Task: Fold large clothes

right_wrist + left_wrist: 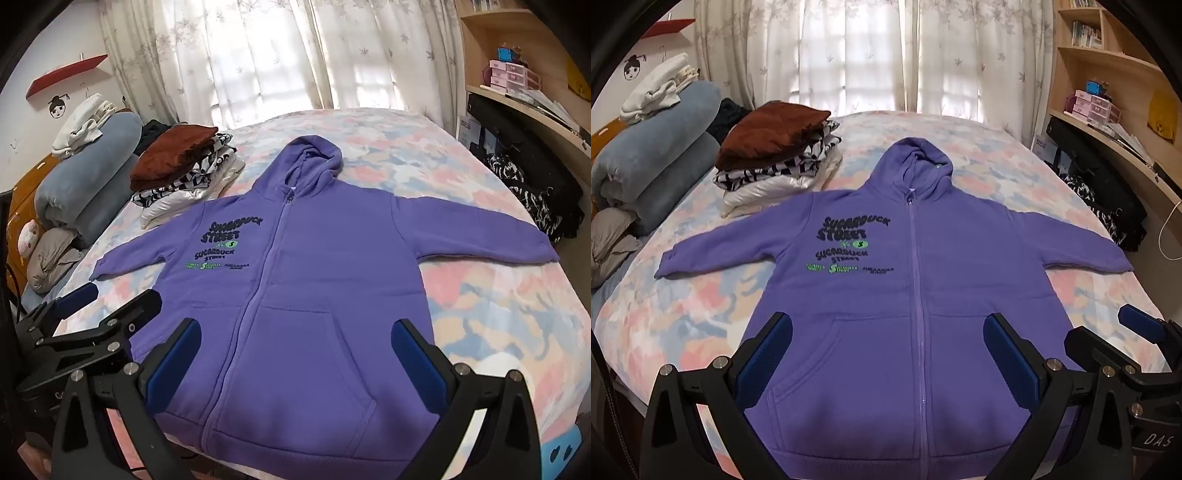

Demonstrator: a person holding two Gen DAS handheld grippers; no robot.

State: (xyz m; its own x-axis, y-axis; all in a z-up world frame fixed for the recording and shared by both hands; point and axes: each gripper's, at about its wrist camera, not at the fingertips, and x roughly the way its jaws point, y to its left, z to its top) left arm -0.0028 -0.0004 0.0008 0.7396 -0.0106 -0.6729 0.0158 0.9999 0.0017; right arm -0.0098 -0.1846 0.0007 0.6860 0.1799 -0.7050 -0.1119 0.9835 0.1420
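Note:
A purple zip-up hoodie (pixel 886 314) (pixel 295 295) lies flat and face up on the bed, sleeves spread to both sides, hood pointing toward the window. My left gripper (pixel 886 354) hovers open above its lower front, with the blue pads wide apart and nothing between them. My right gripper (pixel 295 354) is likewise open over the hoodie's right pocket area. In the left wrist view the right gripper (pixel 1108 332) shows at the lower right. The left gripper (pixel 110 295) shows at the lower left of the right wrist view.
A stack of folded clothes (pixel 775 158) (pixel 181 173) sits on the bed (pixel 1015 166) (pixel 480 295) left of the hoodie. Rolled blue blankets (pixel 653 166) (pixel 88 177) lie farther left. Dark clothing (pixel 1104 206) (pixel 532 199) and a wooden shelf unit (pixel 1115 62) stand at the bed's right side.

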